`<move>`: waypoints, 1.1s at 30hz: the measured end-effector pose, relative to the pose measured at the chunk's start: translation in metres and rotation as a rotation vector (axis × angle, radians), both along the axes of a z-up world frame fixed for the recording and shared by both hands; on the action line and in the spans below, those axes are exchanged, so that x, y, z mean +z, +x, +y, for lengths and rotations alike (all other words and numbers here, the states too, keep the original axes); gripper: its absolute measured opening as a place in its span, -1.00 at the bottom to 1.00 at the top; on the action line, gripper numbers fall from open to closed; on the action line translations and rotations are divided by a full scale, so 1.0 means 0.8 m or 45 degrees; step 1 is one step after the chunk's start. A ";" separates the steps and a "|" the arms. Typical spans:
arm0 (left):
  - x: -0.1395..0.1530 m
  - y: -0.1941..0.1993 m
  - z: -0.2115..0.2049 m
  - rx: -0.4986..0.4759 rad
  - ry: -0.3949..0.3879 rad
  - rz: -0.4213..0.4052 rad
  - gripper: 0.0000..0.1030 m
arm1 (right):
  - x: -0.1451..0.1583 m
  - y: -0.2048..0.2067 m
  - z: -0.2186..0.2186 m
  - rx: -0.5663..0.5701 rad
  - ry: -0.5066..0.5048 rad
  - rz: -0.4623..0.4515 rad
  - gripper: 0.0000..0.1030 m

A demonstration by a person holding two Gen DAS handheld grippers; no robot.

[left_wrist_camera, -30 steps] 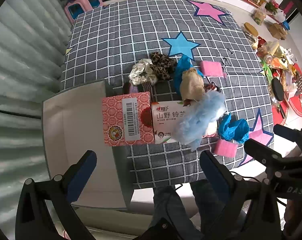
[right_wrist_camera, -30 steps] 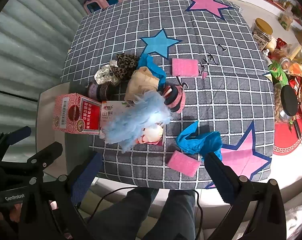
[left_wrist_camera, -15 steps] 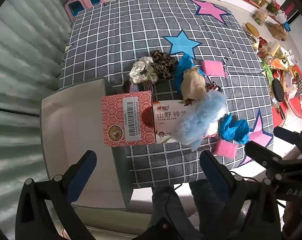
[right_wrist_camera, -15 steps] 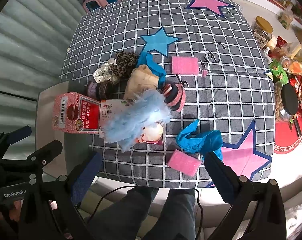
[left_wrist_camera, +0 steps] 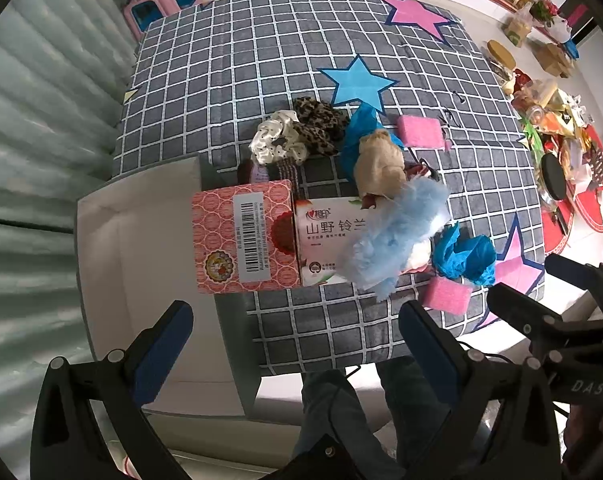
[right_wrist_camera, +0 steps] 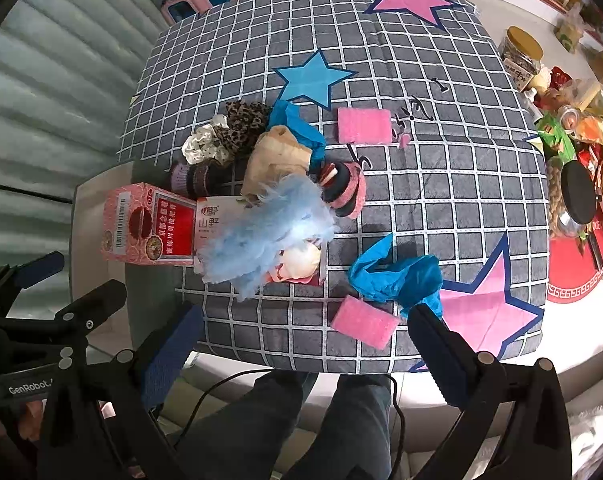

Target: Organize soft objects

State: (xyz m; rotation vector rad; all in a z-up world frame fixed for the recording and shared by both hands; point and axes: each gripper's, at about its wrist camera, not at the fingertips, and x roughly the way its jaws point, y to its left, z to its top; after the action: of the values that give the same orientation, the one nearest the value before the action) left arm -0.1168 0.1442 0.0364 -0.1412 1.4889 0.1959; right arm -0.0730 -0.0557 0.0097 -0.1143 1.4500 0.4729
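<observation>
**Both grippers spread wide, nothing grabbed yet, pile sitting straight ahead**

So the left gripper (left_wrist_camera: pixel 291 340) has its jaws wide apart and empty, hovering off the near edge of the table. Same deal with the right gripper (right_wrist_camera: pixel 301 340): jaws fully spread, holding nothing. My guess is they're held back like this to size up the pile before picking.

Closest beyond the right jaws is a pink rectangular sponge (right_wrist_camera: pixel 363 327), with a crumpled blue plastic bag (right_wrist_camera: pixel 397 278) just past it. Ahead of the left jaws sits a pink patterned cardboard box with a barcode (left_wrist_camera: pixel 243 238), hanging partly over the table edge above an open white bin (left_wrist_camera: pixel 141 280), probably where stuff is meant to go. Touching that box on its right is a white printed carton (left_wrist_camera: pixel 325 244), and a fluffy light-blue feathery thing (left_wrist_camera: pixel 397 236) is draped across it.

Further out there's a beige cloth bundle (left_wrist_camera: pixel 379 164), a cream polka-dot scrunchie (left_wrist_camera: pixel 271 142) touching a leopard-print scrunchie (left_wrist_camera: pixel 319 124), a second blue bag (right_wrist_camera: pixel 297 124), a striped pink-and-dark knit piece (right_wrist_camera: pixel 347 190) and another pink sponge (right_wrist_camera: pixel 364 126), all on the grey checked tablecloth with stars (left_wrist_camera: pixel 241 60).

Everything soft looks unsorted, so I'd say the task has barely begun.
</observation>
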 end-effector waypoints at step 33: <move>-0.034 0.034 -0.072 -0.165 0.019 0.070 0.99 | -0.037 0.013 -0.076 -0.168 0.021 0.138 1.00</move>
State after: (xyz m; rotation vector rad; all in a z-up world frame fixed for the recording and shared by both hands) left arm -0.0896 0.0870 0.0095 -0.0269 1.5456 0.1069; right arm -0.0623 -0.1165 -0.0199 0.0205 1.5491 0.3875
